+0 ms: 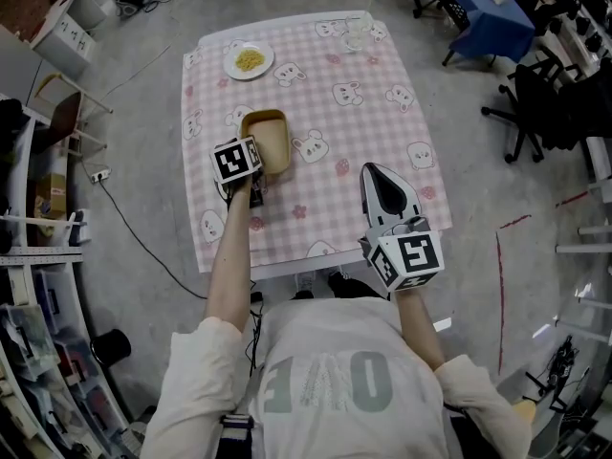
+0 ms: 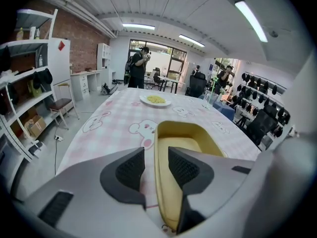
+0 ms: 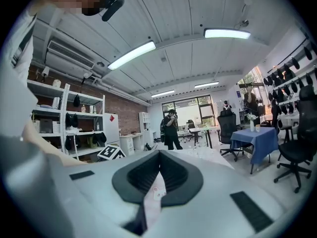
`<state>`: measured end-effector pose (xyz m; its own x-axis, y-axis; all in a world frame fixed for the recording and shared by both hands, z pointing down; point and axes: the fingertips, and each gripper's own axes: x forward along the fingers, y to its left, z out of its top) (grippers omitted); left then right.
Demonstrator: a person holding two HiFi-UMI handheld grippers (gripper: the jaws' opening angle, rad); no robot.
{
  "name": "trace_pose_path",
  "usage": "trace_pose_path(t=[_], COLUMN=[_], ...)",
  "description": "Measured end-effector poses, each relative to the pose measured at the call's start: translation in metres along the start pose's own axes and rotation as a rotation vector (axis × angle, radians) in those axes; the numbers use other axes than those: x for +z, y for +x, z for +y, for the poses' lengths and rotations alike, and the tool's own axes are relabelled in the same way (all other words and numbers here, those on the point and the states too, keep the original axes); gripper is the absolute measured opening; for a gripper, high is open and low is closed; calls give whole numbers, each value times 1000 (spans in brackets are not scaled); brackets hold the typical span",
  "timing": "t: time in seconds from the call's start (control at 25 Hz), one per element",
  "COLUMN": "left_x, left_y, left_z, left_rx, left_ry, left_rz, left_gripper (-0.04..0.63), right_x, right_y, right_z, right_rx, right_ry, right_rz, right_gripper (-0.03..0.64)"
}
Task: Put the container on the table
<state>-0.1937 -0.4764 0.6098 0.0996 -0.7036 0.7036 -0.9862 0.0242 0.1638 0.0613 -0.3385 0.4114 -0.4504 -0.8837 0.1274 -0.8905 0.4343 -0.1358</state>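
Left gripper view — L tool [image 2: 156, 158] astride container [image 2: 190, 137] rim, pads clear.

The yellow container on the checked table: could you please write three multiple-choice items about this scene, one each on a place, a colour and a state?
1. Where is the white plate of noodles?
A) far left corner of the pink checked table
B) near right corner
C) the floor

2. What colour is the rectangular plastic container?
A) blue
B) yellow
C) black

3. How do the jaws of the left gripper stand?
A) shut on the plate
B) shut on nothing
C) apart, astride the container's wall

Answers: 1A, seen in the head view; 2B, yellow in both views; 3C, the left gripper view shows its wall between parted pads.
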Motion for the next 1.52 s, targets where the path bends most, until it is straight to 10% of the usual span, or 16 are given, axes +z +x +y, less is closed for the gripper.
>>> trace_pose_path(t=[0.44,0.84,1.28,1.52], left_x=[50,131,95,71], left_y=[-49,-184,-304,-322], left_z=[8,-29,-72,-79], left_rx=[1,-47,-131,-113], left_ry=[1,126,194,209], left_rz=[-181,-604,-906,-940], left_gripper=[144,72,32,32], right_x=[12,33,41,33], right_y=[8,22,21,15], right_z=[11,22,41,48], right_rx=[37,82,106,113], right_ry=[-16,-47,-62,-84], right_rz=[-25,-80,-106,-92], right_gripper=[29,29,29,29])
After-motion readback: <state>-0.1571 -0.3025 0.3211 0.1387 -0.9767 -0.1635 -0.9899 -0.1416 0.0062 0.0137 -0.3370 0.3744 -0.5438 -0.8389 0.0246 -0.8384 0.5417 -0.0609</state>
